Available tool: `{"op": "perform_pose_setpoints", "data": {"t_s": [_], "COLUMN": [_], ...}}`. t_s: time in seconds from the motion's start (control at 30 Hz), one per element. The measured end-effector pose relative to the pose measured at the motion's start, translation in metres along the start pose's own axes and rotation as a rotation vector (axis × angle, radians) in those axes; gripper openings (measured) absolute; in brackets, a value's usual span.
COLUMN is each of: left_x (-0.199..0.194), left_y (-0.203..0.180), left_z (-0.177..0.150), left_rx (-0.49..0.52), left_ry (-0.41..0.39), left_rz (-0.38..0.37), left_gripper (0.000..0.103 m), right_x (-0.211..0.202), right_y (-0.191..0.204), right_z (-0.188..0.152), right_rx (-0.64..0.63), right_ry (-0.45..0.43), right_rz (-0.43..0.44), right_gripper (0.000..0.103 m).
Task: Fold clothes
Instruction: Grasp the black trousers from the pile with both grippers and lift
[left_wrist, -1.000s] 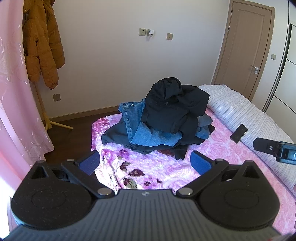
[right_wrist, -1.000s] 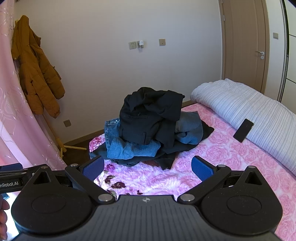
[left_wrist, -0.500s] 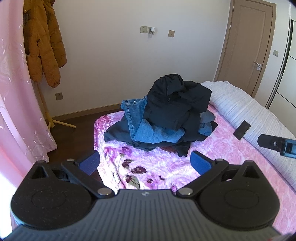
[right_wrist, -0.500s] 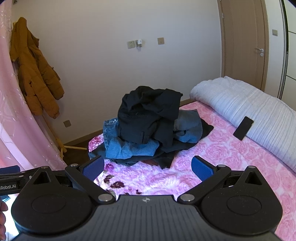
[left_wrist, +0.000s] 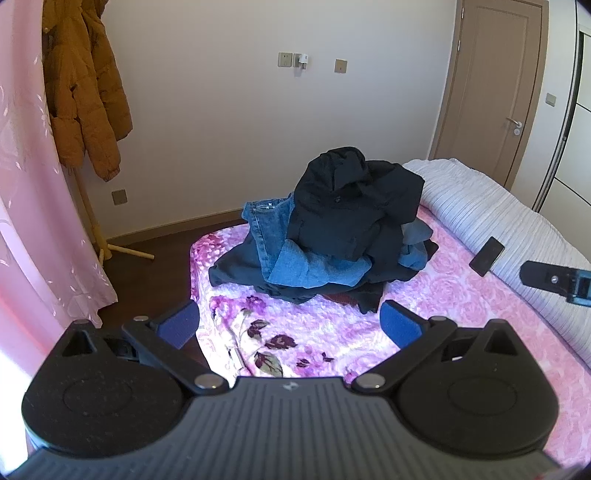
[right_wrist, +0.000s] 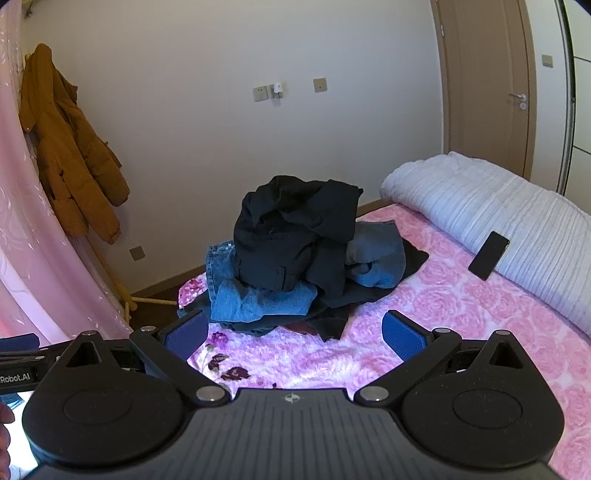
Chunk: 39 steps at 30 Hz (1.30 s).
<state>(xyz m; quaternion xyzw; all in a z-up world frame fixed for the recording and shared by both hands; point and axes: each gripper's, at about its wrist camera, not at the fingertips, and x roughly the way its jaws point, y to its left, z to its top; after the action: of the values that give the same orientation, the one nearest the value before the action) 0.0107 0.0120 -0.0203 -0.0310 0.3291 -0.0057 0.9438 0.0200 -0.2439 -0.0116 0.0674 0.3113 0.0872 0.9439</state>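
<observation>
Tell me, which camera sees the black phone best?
The right wrist view: the phone shows whole, leaning against the white blanket. In the left wrist view it looks smaller, close to the right claw's arm.

Home bedroom: bed w/ floral blanket, coat on rack, door.

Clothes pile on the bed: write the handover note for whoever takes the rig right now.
Left gripper: open, empty, short of the pile.
Right gripper: open, empty, short of the pile too.
Clothes pile: unsorted heap at the foot of the pink floral bedspread, black garment on top, jeans beneath.
Phone leans on the white duvet.
Done: nothing folded.
Left: everything; the black garment looks easiest to take first.
</observation>
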Motion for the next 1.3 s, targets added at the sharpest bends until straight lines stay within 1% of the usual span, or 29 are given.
{"op": "perform_pose_setpoints", "data": {"t_s": [0.07, 0.17, 0.27, 0.37, 0.4, 0.57, 0.63, 0.73, 0.83, 0.9, 0.97, 1.0, 1.03, 1.07, 1.1, 1.13, 1.17, 1.2, 1.23, 1.27, 1.3], "left_x": [0.012, 0.04, 0.097, 0.155, 0.174, 0.271, 0.309, 0.369, 0.423, 0.456, 0.482, 0.493, 0.501, 0.505, 0.508, 0.509, 0.509, 0.508, 0.505, 0.502, 0.498], "left_y": [0.005, 0.011, 0.013, 0.015, 0.016, 0.019, 0.02, 0.016, 0.01, 0.006, 0.003, 0.003, 0.003, 0.003, 0.003, 0.003, 0.003, 0.004, 0.005, 0.006, 0.007], "left_z": [0.006, 0.02, 0.042, 0.064, 0.071, 0.108, 0.123, 0.139, 0.15, 0.154, 0.157, 0.157, 0.158, 0.158, 0.157, 0.157, 0.159, 0.162, 0.165, 0.169, 0.174], "left_rx": [0.012, 0.057, 0.136, 0.215, 0.241, 0.373, 0.425, 0.491, 0.534, 0.543, 0.531, 0.518, 0.503, 0.493, 0.49, 0.492, 0.493, 0.495, 0.495, 0.489, 0.482], "left_ry": [0.0, -0.013, -0.021, -0.03, -0.033, -0.048, -0.053, -0.074, -0.068, -0.04, -0.004, 0.02, 0.039, 0.047, 0.049, 0.051, 0.05, 0.046, 0.035, 0.03, 0.024], "left_rz": [-0.003, -0.014, -0.077, -0.139, -0.16, -0.265, -0.306, -0.361, -0.444, -0.483, -0.515, -0.54, -0.568, -0.587, -0.599, -0.611, -0.617, -0.617, -0.604, -0.608, -0.614], "left_gripper": [0.102, 0.102, 0.102, 0.102, 0.102, 0.102, 0.102, 0.102, 0.102, 0.102, 0.09, 0.079, 0.075, 0.074, 0.069, 0.06, 0.053, 0.029, 0.015, 0.013, 0.008], "right_x": [0.005, 0.017, 0.042, 0.076, 0.089, 0.183, 0.221, 0.284, 0.331, 0.361, 0.39, 0.403, 0.412, 0.422, 0.43, 0.436, 0.44, 0.442, 0.442, 0.439, 0.435], "right_y": [-0.001, -0.004, -0.009, -0.018, -0.019, -0.027, -0.03, -0.036, -0.044, -0.053, -0.064, -0.069, -0.073, -0.077, -0.08, -0.083, -0.085, -0.086, -0.086, -0.085, -0.083], "right_z": [0.002, 0.008, 0.017, 0.032, 0.038, 0.088, 0.105, 0.13, 0.145, 0.149, 0.151, 0.152, 0.152, 0.151, 0.151, 0.15, 0.149, 0.148, 0.148, 0.15, 0.152], "right_rx": [0.001, 0.002, 0.0, 0.015, 0.011, -0.061, -0.091, -0.117, -0.145, -0.166, -0.167, -0.164, -0.16, -0.156, -0.147, -0.13, -0.11, -0.095, -0.082, -0.076, -0.071], "right_ry": [-0.01, -0.044, -0.047, -0.074, -0.077, -0.039, -0.021, 0.026, 0.054, 0.063, 0.083, 0.093, 0.102, 0.111, 0.12, 0.128, 0.13, 0.127, 0.121, 0.11, 0.099], "right_rz": [0.002, -0.022, -0.045, -0.011, -0.013, -0.072, -0.119, -0.194, -0.223, -0.229, -0.206, -0.191, -0.175, -0.159, -0.139, -0.11, -0.089, -0.079, -0.076, -0.088, -0.1], "right_gripper": [0.103, 0.103, 0.103, 0.103, 0.103, 0.103, 0.103, 0.1, 0.098, 0.099, 0.099, 0.099, 0.098, 0.093, 0.087, 0.084, 0.073, 0.061, 0.053, 0.035, 0.025]}}
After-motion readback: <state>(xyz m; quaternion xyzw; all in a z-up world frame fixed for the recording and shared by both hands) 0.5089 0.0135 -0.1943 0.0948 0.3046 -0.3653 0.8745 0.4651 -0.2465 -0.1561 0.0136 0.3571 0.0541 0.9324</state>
